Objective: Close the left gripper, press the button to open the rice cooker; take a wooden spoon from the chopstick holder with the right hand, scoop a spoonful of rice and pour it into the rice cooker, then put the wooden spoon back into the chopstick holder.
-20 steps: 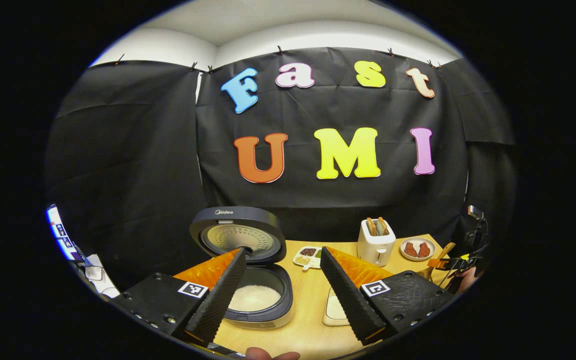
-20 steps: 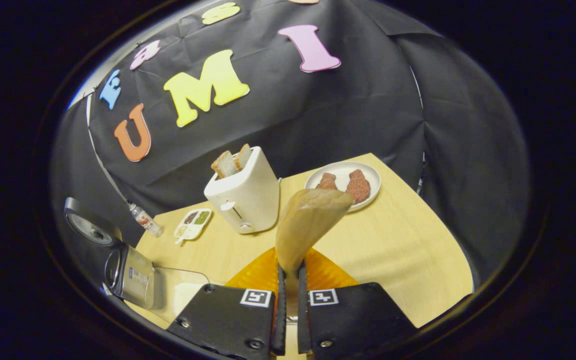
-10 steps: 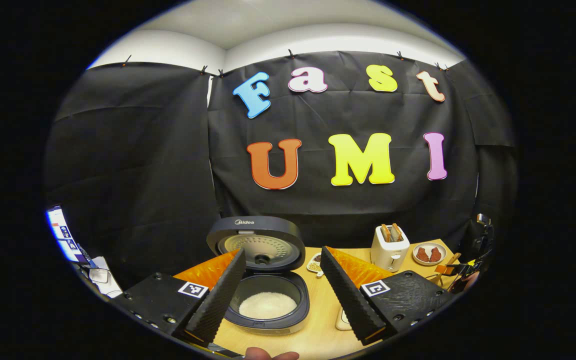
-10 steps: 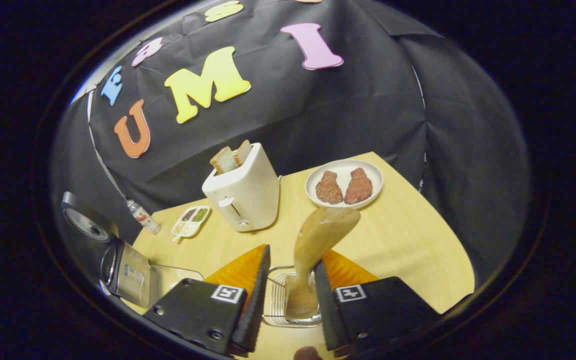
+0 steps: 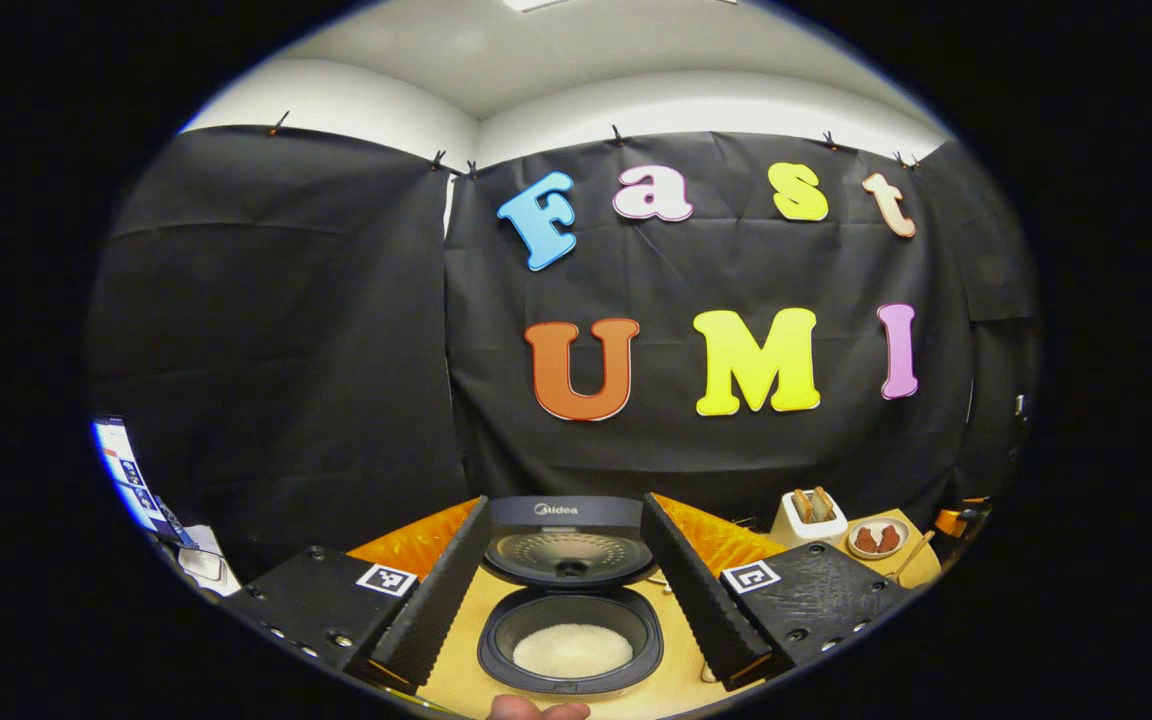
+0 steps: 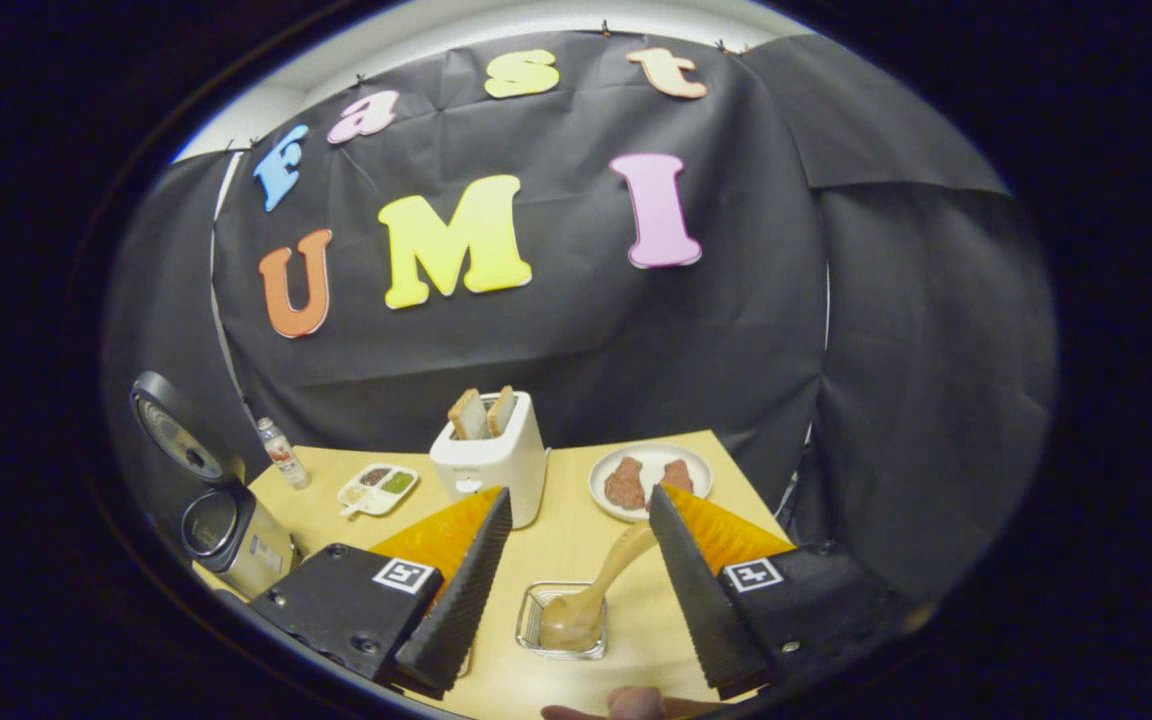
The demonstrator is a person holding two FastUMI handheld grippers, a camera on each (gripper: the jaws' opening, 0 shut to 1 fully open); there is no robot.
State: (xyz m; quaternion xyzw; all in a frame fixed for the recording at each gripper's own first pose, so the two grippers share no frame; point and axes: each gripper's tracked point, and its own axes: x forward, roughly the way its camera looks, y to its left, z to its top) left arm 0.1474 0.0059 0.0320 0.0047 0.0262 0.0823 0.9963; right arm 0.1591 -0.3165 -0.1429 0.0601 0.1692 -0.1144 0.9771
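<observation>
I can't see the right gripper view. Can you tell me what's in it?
A wooden spoon leans in a wire holder between the open right gripper. Behind it stand a toaster and a plate.

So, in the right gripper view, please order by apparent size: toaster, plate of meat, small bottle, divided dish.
1. Toaster, clearly largest.
2. Plate of meat.
3. Divided dish.
4. Small bottle, smallest.

The bottle and dish stand farther away, so their true sizes remain unsure.

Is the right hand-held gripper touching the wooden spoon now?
Apart. In the right gripper view the right hand-held gripper is open; the wooden spoon stands in the chopstick holder with clear gaps beside both fingers.
</observation>
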